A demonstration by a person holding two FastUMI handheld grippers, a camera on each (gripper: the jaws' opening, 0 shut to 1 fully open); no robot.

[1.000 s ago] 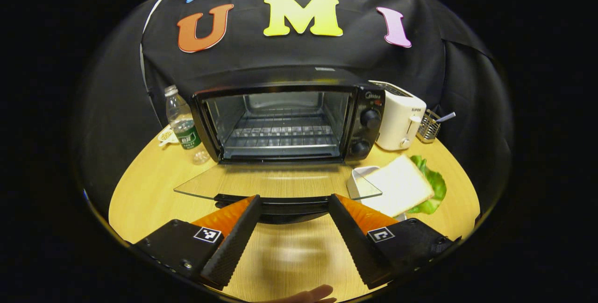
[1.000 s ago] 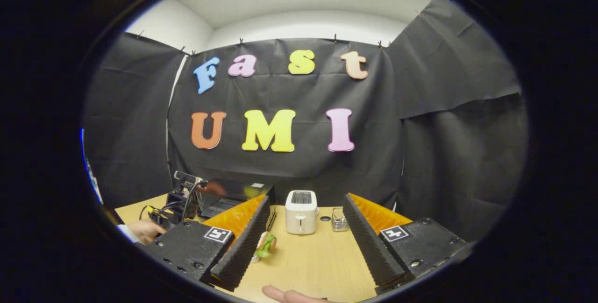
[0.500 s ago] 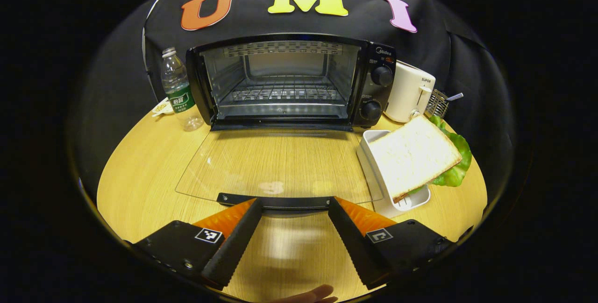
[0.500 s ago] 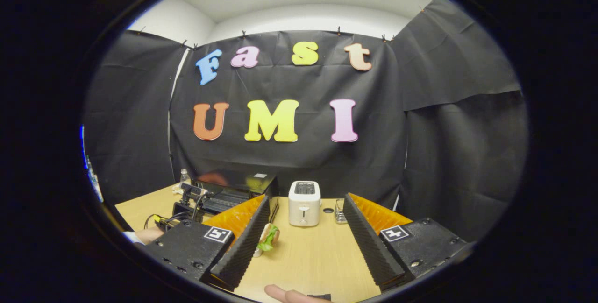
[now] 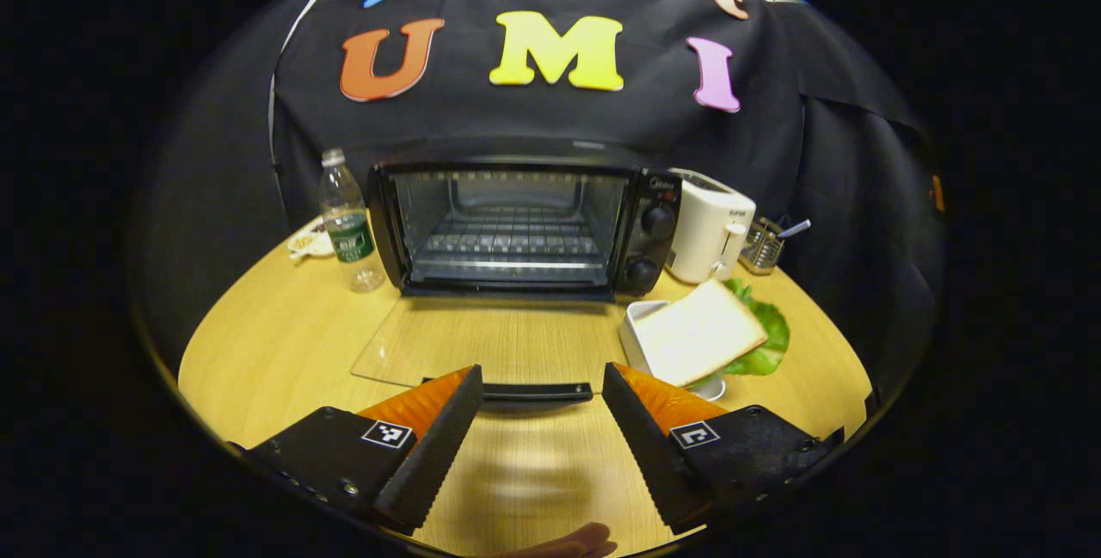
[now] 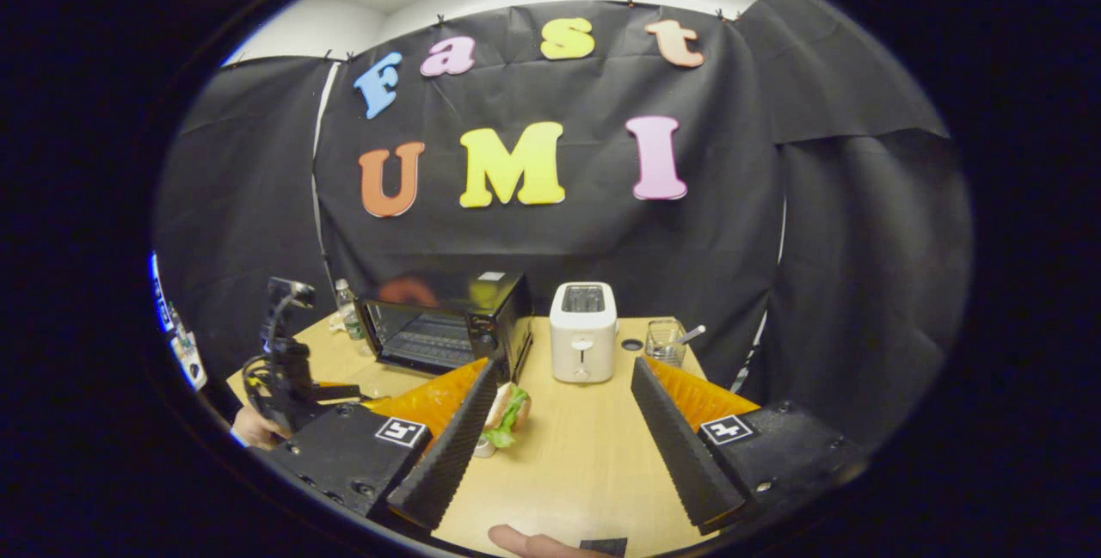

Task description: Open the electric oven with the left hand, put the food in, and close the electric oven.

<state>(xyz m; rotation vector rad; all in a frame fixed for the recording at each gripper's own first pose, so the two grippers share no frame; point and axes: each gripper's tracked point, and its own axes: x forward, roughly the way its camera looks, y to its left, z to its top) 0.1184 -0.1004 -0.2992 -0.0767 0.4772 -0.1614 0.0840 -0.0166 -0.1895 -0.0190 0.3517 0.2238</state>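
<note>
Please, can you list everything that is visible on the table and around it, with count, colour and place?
electric oven: 1, black, back centre of table, door open.
oven door: 1, clear glass with black handle, lying flat in front of oven.
sandwich: 1, white bread and green lettuce, on white dish right of door.
toaster: 1, white, right of oven.
water bottle: 1, clear with green label, left of oven.
wire basket: 1, metal, right of toaster.
table: 1, light wood.
left gripper: 1, black and orange, open, near door handle.
right gripper: 1, black and orange, open, above table.
</note>
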